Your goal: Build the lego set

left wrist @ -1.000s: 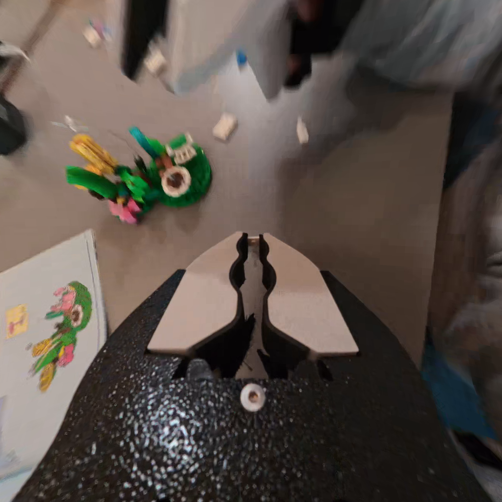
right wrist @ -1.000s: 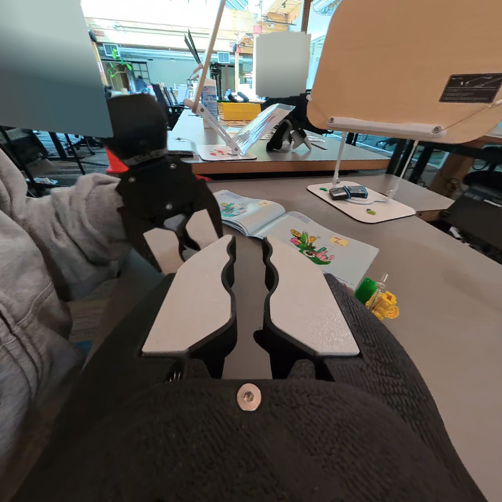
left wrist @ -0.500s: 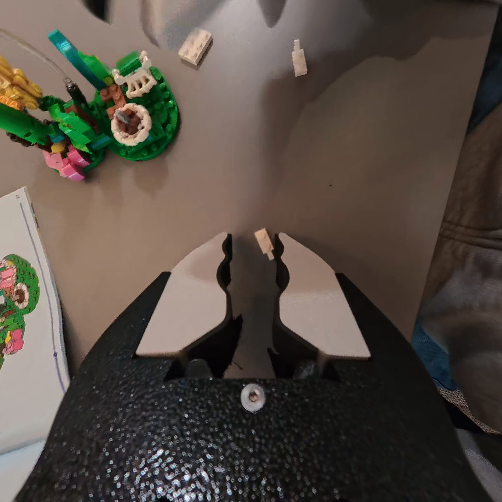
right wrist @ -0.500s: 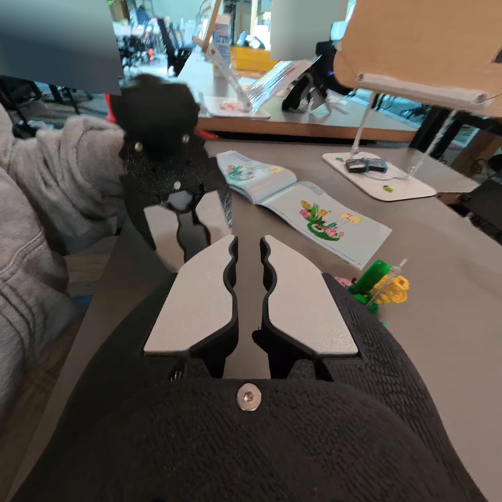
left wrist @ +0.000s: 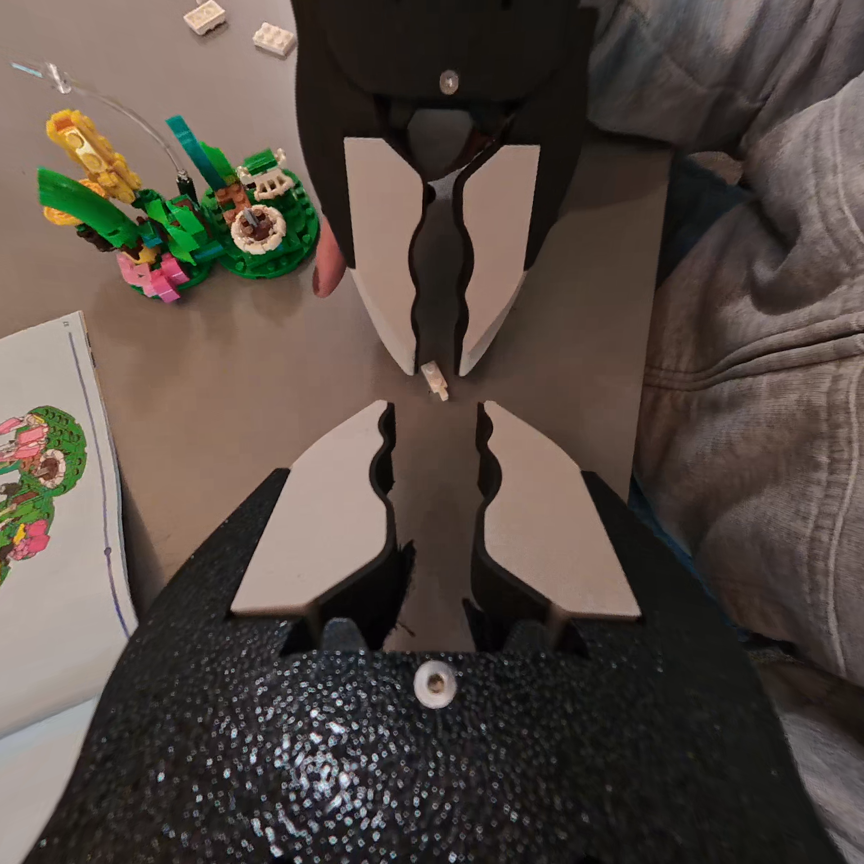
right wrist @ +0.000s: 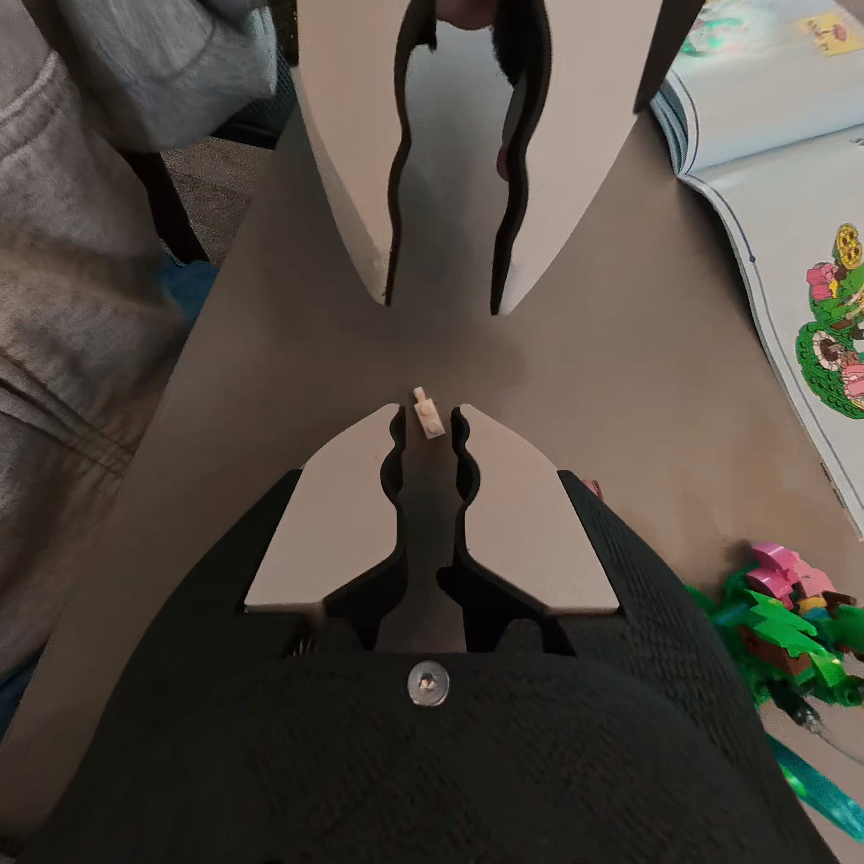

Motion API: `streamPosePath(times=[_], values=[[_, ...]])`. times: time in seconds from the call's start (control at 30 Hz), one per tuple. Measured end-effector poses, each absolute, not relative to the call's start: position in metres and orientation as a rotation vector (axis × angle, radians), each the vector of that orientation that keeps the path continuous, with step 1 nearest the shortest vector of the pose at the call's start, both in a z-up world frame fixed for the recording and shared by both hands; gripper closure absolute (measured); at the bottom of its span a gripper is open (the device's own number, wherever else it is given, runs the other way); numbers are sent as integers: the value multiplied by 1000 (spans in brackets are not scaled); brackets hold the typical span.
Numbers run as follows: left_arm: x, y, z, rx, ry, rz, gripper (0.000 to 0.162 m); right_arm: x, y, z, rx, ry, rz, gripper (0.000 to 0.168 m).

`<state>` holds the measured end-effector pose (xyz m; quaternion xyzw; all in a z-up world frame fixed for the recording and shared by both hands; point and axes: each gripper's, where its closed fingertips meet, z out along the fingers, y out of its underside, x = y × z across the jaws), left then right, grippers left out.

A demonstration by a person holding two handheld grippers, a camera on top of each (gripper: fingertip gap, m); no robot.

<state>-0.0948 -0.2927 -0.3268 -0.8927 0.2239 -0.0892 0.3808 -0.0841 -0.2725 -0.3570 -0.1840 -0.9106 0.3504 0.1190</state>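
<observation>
A small white lego piece [left wrist: 435,381] lies on the grey table [left wrist: 243,374]. My left gripper [left wrist: 435,406] is open wide, its tips just short of the piece. My right gripper [left wrist: 437,371] faces it from the far side, tips straddling the piece. In the right wrist view the piece [right wrist: 429,418] lies between the right gripper's [right wrist: 428,411] narrowly open fingers, with a gap on each side. The left gripper [right wrist: 439,304] stands open beyond it. The green flower build [left wrist: 187,219] stands at the left, and shows at lower right in the right wrist view [right wrist: 795,626].
The open instruction booklet [left wrist: 46,467] lies at the left and shows at upper right in the right wrist view [right wrist: 771,140]. Two loose white bricks [left wrist: 204,18] [left wrist: 274,38] lie at the far side. A person's grey sleeve [left wrist: 771,327] is past the table edge. Some 4 centimeters of space lies between my two pairs of fingers.
My left gripper opened and let the small white piece drop onto the table. My right gripper tipped down from looking across the room and came to straddle the piece, opposite the left.
</observation>
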Motion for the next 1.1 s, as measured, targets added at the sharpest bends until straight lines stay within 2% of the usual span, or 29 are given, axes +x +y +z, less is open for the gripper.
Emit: streamPosePath(times=[0.03,0.23,0.3,0.47,0.57,0.7,0.77,0.83,0.97,1.1], values=[[-96,-294,-328,-2279,562,-241,129,-85,-272,-357,-541,-2673,1020,150],[-100,-294,-326,-2235,529,-286,130,-84,-270,-364,-551,-2742,977,152],[-99,-293,-328,-2234,543,-278,131,-84,-271,-365,-548,-2758,974,161],[-102,-286,-334,-2202,596,-195,132,-96,-264,-357,-597,-2646,991,162],[-110,-273,-326,-2099,644,-21,131,-108,-255,-336,-734,-2488,1134,162],[-121,-251,-290,-1736,776,513,138,-119,-239,-312,-947,-2325,1303,162],[-119,-247,-289,-1707,798,570,137,-117,-237,-303,-963,-2298,1354,162],[-114,-245,-293,-1716,780,500,141,-115,-237,-297,-928,-2282,1363,162],[-105,-246,-288,-1736,604,156,160,-112,-235,-298,-788,-2288,1254,162],[-105,-251,-286,-1745,508,-36,162,-105,-239,-295,-647,-2291,1215,162]])
